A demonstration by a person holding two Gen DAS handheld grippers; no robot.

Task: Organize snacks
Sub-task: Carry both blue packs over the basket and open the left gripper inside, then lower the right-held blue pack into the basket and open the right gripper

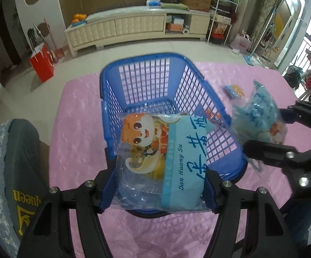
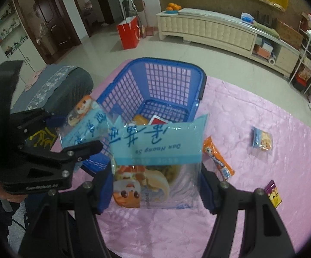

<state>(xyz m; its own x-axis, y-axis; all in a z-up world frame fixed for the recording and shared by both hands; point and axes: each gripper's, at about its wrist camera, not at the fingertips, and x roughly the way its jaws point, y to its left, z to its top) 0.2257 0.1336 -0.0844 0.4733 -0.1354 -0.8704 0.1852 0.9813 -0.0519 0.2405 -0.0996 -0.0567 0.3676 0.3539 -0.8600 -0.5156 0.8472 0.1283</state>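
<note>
**Two snack bags held at the basket rim**

While the blue basket sits at twelve o'clock on the pink cloth, one light, crinkly, slippery snack bag is clamped by the left gripper; its twin is clamped by the right gripper. Edge grips are judged safest.

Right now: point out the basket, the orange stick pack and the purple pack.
basket (image 2: 172,63): right wrist view, far rim.
orange stick pack (image 2: 216,158): right wrist view, mid-wrapper.
purple pack (image 2: 273,192): right wrist view, middle of front.
</note>
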